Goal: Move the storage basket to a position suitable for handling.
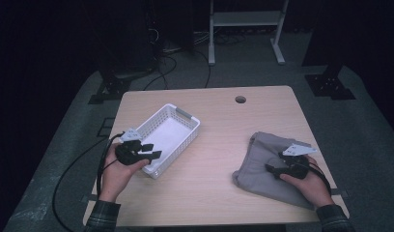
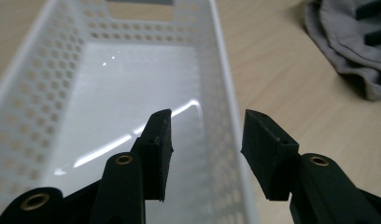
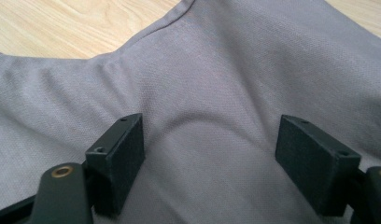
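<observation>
On a pale wood table [image 1: 219, 145] in a dark room, 2 parted claws: left gripper [image 1: 154, 151] over white basket [image 1: 167, 126], right gripper [image 1: 274, 164] above grey cloth [image 1: 262, 159].

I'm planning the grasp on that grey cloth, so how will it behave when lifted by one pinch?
The grey cloth lies in soft folds and rumpled edges, so it is probably floppy and would drape and hang down rather than hold its shape. Its woven surface looks matte, so it likely won't slip between the right gripper fingers. It seems light and not fragile.
</observation>
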Demonstrator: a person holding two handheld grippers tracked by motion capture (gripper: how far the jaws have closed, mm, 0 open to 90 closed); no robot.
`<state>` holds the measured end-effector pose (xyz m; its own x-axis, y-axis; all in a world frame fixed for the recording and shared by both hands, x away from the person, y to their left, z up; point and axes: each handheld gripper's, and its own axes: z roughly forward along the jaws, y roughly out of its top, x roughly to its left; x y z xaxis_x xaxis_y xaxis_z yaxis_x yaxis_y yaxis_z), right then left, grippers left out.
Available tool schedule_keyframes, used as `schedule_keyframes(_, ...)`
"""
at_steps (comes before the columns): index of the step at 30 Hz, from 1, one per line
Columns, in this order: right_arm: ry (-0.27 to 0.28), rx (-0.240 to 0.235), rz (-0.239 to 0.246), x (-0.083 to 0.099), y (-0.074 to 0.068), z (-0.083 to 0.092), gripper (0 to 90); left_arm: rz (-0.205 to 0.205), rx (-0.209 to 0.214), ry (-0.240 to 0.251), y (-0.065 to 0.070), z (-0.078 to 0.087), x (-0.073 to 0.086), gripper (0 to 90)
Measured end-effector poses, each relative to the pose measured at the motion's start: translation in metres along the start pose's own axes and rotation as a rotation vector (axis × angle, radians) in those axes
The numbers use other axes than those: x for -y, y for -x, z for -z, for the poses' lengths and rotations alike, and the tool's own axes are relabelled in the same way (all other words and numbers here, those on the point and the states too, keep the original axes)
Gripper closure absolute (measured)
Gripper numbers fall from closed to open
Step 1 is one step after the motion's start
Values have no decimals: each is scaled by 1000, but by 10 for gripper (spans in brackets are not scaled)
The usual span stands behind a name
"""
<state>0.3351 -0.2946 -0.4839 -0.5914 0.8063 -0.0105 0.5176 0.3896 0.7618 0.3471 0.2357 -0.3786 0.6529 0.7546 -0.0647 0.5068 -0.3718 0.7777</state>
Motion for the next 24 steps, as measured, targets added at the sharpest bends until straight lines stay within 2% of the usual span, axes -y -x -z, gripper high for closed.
schedule_keyframes(4,0,0,0,0,0,0,225,-1,-67,27,-26,2,-10,515)
schedule_keyframes(6,0,0,0,0,0,0,224,-8,-104,25,-39,2,-14,517)
schedule_keyframes(8,-1,0,-1,0,0,0,225,11,-129,29,-53,0,-16,521)
schedule_keyframes(11,0,-1,-3,0,0,0,225,22,-159,8,-74,-9,-16,525)
schedule_keyframes(14,0,-1,-3,0,0,0,225,45,-165,-8,-92,-18,-14,537)
schedule_keyframes(17,0,-1,-3,0,0,0,224,76,-175,-17,-103,-27,-10,555)
schedule_keyframes(21,0,-1,-3,0,0,0,225,102,-159,-52,-113,-38,-6,573)
schedule_keyframes(24,1,-2,-4,0,0,0,225,102,-165,-86,-117,-46,-3,612)
